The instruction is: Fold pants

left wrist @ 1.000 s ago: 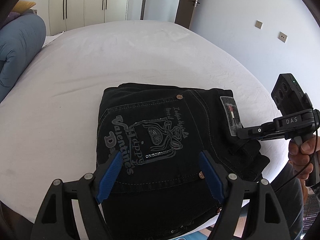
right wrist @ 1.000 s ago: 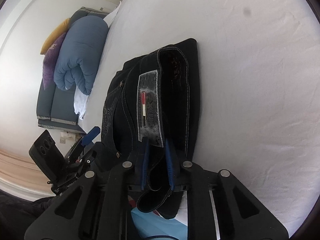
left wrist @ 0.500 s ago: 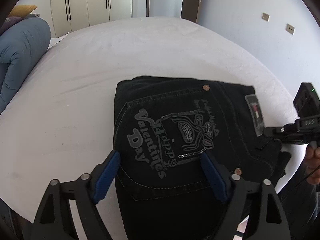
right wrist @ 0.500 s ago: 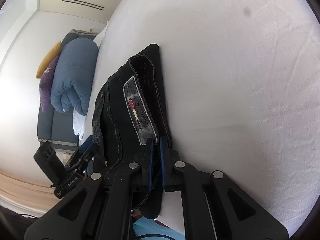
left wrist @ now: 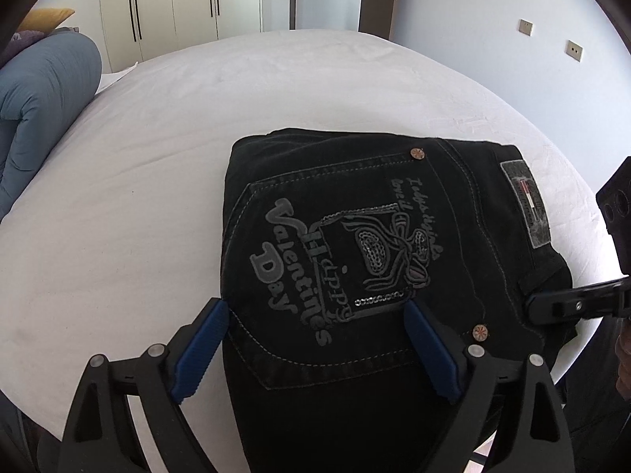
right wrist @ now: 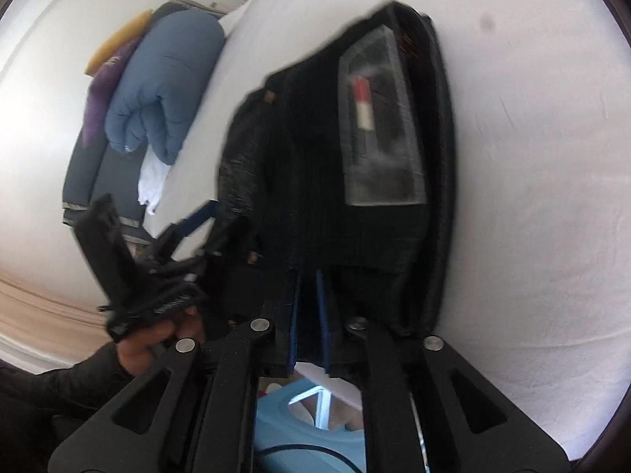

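Black folded pants [left wrist: 355, 236] lie on the white bed [left wrist: 138, 157], back pocket up with grey "Happy Valentines Day" print and a grey waistband label [left wrist: 526, 205]. My left gripper [left wrist: 311, 335] is open, its blue pads astride the pocket's near edge, just above the cloth. My right gripper [right wrist: 307, 307] is shut on the pants' waistband near the label [right wrist: 378, 126]; it shows in the left wrist view [left wrist: 528, 309] at the right edge. The right wrist view is blurred.
A rolled blue duvet [left wrist: 35, 102] and pillows lie at the bed's left end. Wardrobe doors [left wrist: 177, 4] and a door stand beyond the far edge. A light blue object [right wrist: 307, 425] sits below the bed's near edge.
The pants slid away from the bed's edge and farther onto the bed, with the right gripper still clamped on the waistband. The left gripper stayed open over the pocket.
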`<state>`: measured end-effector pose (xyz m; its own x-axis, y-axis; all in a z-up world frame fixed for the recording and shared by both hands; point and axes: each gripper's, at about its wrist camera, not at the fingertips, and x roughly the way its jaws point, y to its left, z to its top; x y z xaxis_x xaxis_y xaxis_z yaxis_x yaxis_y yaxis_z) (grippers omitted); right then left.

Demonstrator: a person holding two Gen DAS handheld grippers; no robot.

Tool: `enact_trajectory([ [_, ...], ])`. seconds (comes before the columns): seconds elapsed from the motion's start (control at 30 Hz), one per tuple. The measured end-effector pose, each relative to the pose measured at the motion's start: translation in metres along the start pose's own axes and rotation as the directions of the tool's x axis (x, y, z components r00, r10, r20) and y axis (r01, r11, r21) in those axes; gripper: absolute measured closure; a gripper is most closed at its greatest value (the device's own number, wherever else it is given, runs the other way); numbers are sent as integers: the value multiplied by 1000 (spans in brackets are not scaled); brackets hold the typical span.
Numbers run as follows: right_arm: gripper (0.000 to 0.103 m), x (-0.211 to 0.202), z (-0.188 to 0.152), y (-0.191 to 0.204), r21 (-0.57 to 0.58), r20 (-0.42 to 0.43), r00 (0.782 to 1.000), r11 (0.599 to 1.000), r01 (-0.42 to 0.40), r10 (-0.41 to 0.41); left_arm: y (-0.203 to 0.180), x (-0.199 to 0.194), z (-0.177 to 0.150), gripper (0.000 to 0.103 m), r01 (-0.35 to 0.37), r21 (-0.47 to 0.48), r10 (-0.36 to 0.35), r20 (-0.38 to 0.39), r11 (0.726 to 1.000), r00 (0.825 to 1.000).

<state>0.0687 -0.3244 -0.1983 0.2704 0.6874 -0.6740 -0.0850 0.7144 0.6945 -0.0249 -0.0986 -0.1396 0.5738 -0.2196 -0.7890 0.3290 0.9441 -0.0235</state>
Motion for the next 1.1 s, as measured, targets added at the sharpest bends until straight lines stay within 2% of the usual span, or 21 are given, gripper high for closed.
enact_trajectory([
  [0.03, 99, -4, -5, -7, 18, 41, 998, 999, -49, 48, 1, 0, -2, 9, 1, -2, -1, -3, 1000, 1000],
  [0.13, 101, -13, -9, -18, 54, 80, 995, 996, -72, 67, 5, 3, -3, 6, 16, -33, -17, -22, 999, 1000],
  [0.2, 100, -27, -11, -17, 46, 99, 994, 997, -55, 50, 9, 3, -2, 6, 26, -55, -28, -40, 998, 999],
  [0.23, 95, -37, -11, -17, 52, 117, 992, 998, -41, 35, 10, 0, -1, 6, 27, -61, -30, -45, 998, 999],
  [0.3, 94, -60, -10, -21, 84, 170, 985, 995, -57, 42, 11, -7, 2, 7, 7, -54, -10, -50, 999, 999],
  [0.37, 92, -80, -7, -24, 83, 218, 976, 996, -24, 6, 12, -20, 5, 7, -10, -45, 8, -38, 999, 999],
  [0.43, 81, -84, 4, -27, 89, 220, 975, 996, -2, -18, 20, -30, 11, 7, -38, -44, 37, -25, 998, 999],
  [0.47, 61, -81, 11, -29, 102, 211, 977, 995, 14, -36, 25, -33, 14, 7, -48, -49, 47, -24, 998, 999],
  [0.5, 35, -77, 18, -32, 117, 208, 977, 993, 25, -49, 31, -34, 18, 7, -54, -58, 52, -28, 997, 998],
  [0.53, 29, -74, 24, -33, 129, 216, 975, 991, 33, -61, 36, -34, 20, 7, -56, -65, 54, -34, 996, 998],
  [0.67, 28, -58, 49, -43, 133, 182, 981, 990, 42, -66, 57, -15, 35, 7, -56, -82, 48, -91, 995, 995],
  [0.83, 31, -24, 77, -34, 103, 95, 991, 991, 85, -95, 63, 17, 48, 7, 40, -118, -62, -188, 992, 980],
  [0.9, 52, -5, 87, -27, 91, 53, 992, 990, 112, -117, 60, 24, 52, 7, 59, -118, -82, -201, 991, 976],
  [0.97, 62, 8, 92, -22, 78, 23, 987, 984, 159, -161, 55, 28, 56, 9, 70, -100, -90, -214, 993, 973],
  [1.0, 65, 10, 93, -23, 83, 19, 987, 984, 157, -159, 52, 29, 57, 12, 76, -90, -94, -218, 993, 971],
  [1.07, 69, 12, 95, -23, 86, 14, 987, 983, 160, -161, 45, 32, 58, 30, 100, -74, -114, -232, 992, 966],
  [1.1, 71, 13, 95, -20, 76, 16, 985, 983, 167, -169, 42, 32, 59, 34, 108, -65, -120, -238, 992, 964],
])
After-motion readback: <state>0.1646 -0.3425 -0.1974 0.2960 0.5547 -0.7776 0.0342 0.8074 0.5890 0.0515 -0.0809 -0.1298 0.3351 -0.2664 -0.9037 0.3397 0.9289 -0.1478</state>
